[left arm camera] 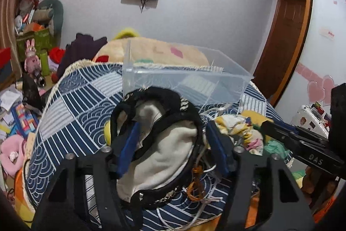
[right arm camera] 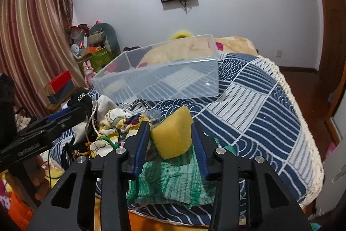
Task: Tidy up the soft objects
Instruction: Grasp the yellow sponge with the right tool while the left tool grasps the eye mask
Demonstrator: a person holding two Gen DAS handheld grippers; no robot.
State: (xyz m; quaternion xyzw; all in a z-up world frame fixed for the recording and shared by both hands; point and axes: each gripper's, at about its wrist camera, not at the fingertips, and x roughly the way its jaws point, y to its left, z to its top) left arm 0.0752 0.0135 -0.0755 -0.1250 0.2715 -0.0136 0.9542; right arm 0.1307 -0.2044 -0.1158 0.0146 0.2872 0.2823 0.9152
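Pinching a yellow sponge [right arm camera: 172,133], right hand-held gripper [right arm camera: 170,135] closed on it, left hand-held gripper [left arm camera: 173,144] clamping black-trimmed white cloth [left arm camera: 170,144]

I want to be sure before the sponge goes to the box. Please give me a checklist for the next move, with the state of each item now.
1. Yellow sponge between the right tool fingers: ok.
2. Grip firm enough to carry: cannot tell.
3. Clear plastic box open on top: ok.
4. Box free of other items: ok, only the blanket pattern shows through.
5. Left tool out of the path: ok; it is at the black-and-white garment, left of the sponge.
6. Box sits stable on the patterned blanket: cannot tell.
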